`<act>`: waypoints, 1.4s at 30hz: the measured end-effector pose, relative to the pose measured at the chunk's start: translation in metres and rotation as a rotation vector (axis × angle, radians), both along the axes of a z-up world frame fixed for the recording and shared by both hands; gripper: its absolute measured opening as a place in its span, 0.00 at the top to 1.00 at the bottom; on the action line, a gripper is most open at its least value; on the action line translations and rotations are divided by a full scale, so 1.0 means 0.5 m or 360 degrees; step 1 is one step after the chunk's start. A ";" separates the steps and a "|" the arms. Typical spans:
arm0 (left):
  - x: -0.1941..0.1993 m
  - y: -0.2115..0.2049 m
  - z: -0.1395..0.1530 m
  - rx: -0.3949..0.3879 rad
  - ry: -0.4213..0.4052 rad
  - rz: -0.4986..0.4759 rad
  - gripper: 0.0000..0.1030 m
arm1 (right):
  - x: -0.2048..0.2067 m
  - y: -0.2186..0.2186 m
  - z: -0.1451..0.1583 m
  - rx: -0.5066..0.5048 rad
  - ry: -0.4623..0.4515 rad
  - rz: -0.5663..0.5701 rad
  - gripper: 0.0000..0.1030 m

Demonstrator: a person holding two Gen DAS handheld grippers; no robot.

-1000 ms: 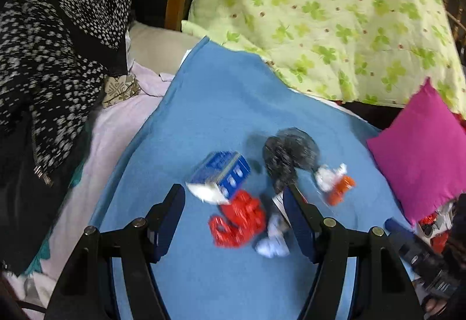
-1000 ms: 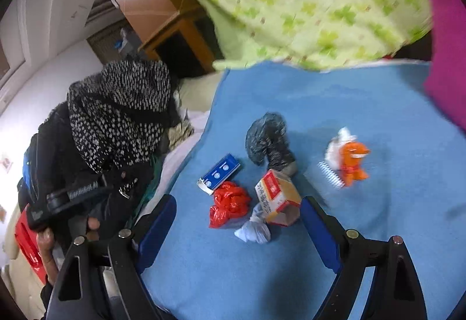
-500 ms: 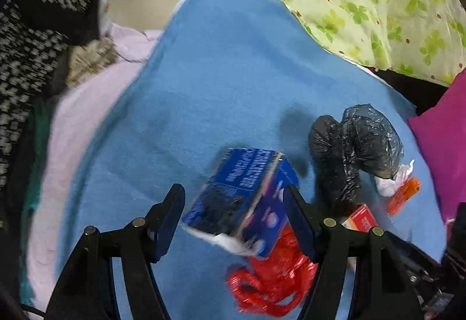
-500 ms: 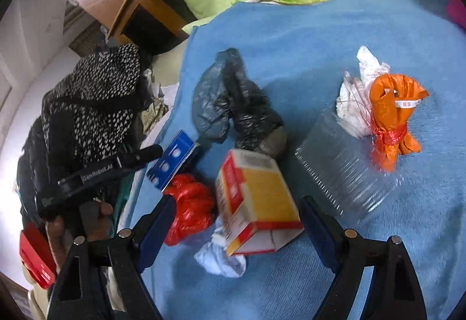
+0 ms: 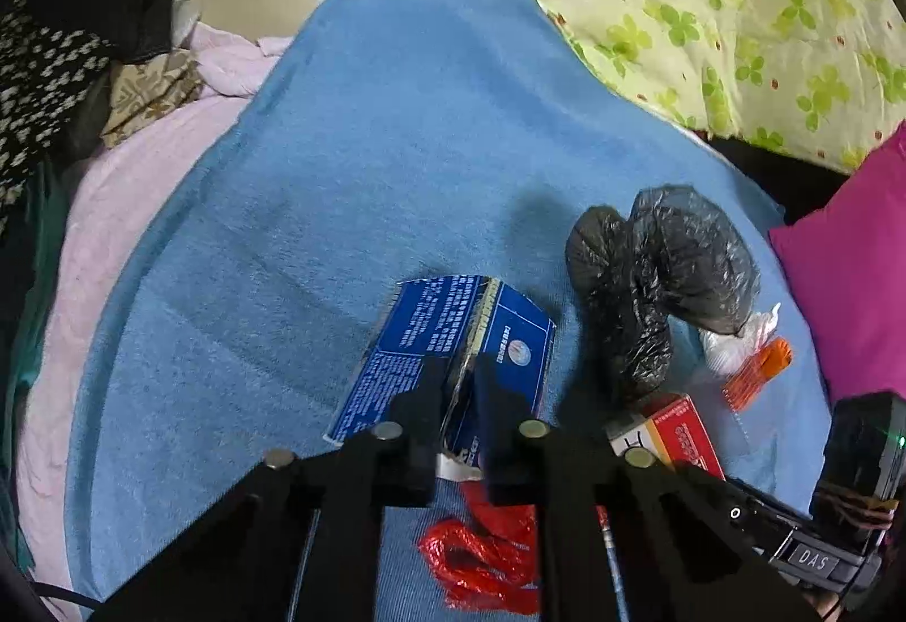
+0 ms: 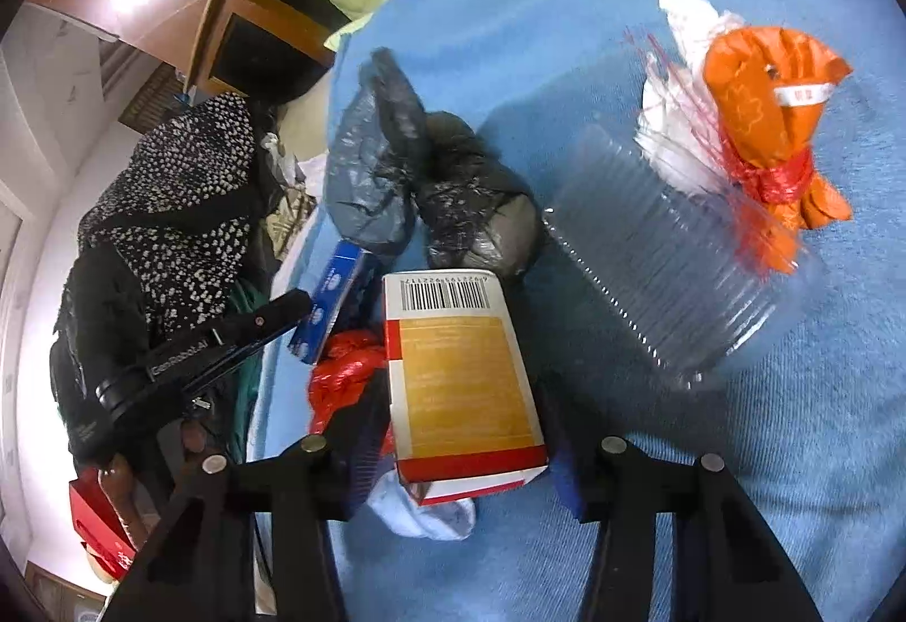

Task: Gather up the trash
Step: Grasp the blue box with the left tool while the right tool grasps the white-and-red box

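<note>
Left wrist view: the left gripper (image 5: pixel 456 395) has just closed flat on the crumpled blue printed cardboard carton (image 5: pixel 453 333), pinching its creased ridge near the middle of the blue terry towel (image 5: pixel 351 169). The right gripper (image 6: pixel 461 429) has been closing; its fingers straddle the stiff red-and-orange barcoded box (image 6: pixel 458 373) (long axis along them), contact uncertain. A ribbed clear plastic tray (image 6: pixel 662 259) lies just beside it.

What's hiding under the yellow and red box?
Under the yellow and red box peeks a crumpled white tissue, with a red plastic bag tucked beside its left edge. Whatever else lies beneath is covered by the box.
</note>
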State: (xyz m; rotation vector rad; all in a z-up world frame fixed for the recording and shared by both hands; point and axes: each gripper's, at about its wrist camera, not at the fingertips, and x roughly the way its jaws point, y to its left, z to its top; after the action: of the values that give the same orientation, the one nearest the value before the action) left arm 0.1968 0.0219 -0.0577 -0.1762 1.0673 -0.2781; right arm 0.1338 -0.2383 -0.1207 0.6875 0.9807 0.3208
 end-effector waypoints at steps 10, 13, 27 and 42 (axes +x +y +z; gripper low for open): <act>0.019 0.058 -0.030 -0.0195 0.0076 0.0212 0.23 | -0.037 0.011 0.026 -0.0129 -0.0041 -0.0027 0.48; 0.033 0.039 -0.051 -0.0199 0.0160 0.0149 0.23 | -0.036 0.008 0.021 -0.0125 -0.0017 -0.0034 0.48; 0.003 -0.028 0.010 -0.0003 -0.0130 0.0019 0.44 | -0.040 0.019 0.041 -0.0202 -0.0086 -0.0035 0.48; -0.283 -0.053 0.232 0.0067 -0.0600 -0.0051 0.43 | -0.247 0.009 0.256 -0.0361 -0.0504 -0.0190 0.50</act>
State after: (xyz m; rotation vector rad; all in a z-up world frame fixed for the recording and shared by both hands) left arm 0.0555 -0.0044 0.0581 -0.0650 0.7020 -0.3035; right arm 0.0103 -0.2337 0.0071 0.4682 0.6588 0.2017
